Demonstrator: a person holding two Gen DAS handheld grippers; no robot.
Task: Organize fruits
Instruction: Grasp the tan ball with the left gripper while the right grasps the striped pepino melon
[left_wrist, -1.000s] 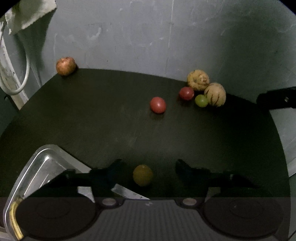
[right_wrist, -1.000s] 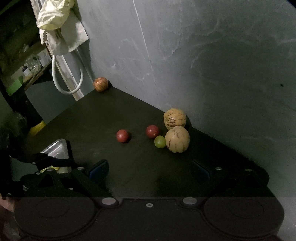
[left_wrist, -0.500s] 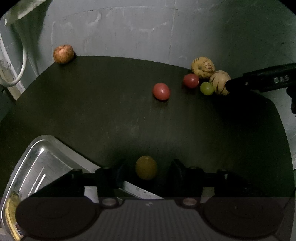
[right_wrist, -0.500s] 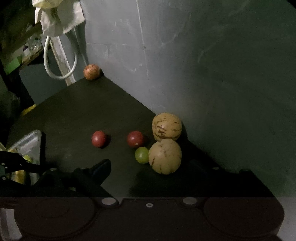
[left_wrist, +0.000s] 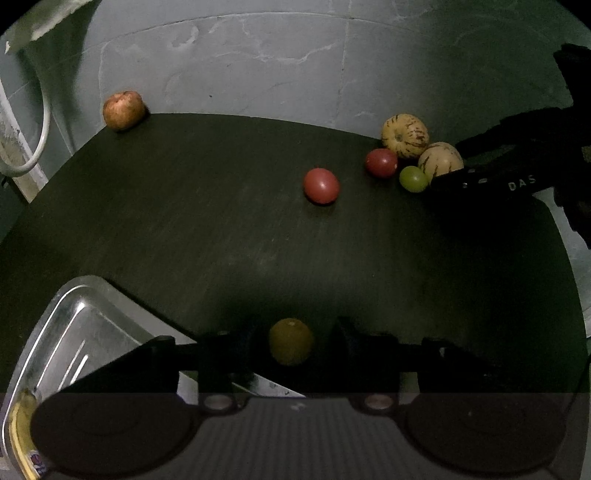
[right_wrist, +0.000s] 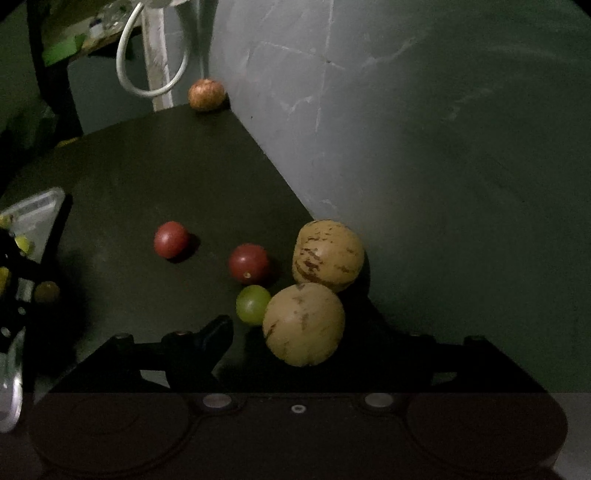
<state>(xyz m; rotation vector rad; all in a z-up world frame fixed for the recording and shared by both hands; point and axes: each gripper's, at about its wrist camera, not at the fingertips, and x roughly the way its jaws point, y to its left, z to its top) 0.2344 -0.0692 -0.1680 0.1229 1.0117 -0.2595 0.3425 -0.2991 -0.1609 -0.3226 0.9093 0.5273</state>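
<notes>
I'm bracketing the near striped melon (right_wrist: 303, 324) beside the green grape (right_wrist: 252, 305) with open right jaws, centring first; left jaws are closing around the olive fruit (left_wrist: 290, 341), contact unclear.

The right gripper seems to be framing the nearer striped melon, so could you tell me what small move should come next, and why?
Probably close the right gripper on the nearer striped melon. The melon already sits between its open fingers, with the green fruit just outside the left finger, so no further advance looks needed.
</notes>
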